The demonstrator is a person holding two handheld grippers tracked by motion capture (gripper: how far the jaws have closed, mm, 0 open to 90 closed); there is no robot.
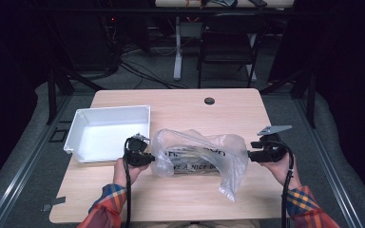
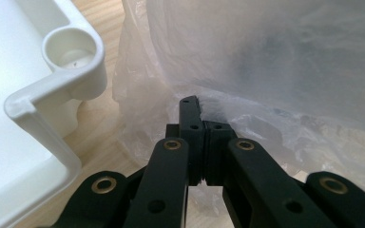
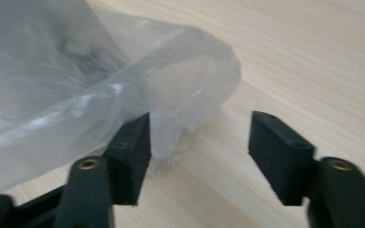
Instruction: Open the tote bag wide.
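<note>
My left gripper point(image 2: 202, 137) is clamped on the plastic bag point(image 1: 197, 154), beside the white bin point(image 1: 109, 130). My right gripper point(image 3: 197, 159) stands spread, the bag's edge against one jaw

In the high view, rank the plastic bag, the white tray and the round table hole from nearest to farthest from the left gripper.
From the left gripper:
1. Plastic bag, pinched at its jaws.
2. White tray, just beyond on its left.
3. Round table hole, near the far edge.

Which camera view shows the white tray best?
The high view: the whole white tray is visible there, on the table left of the plastic bag. The left gripper view shows just one corner of it, close up beside the bag. The right gripper view gives bag and table instead.
</note>
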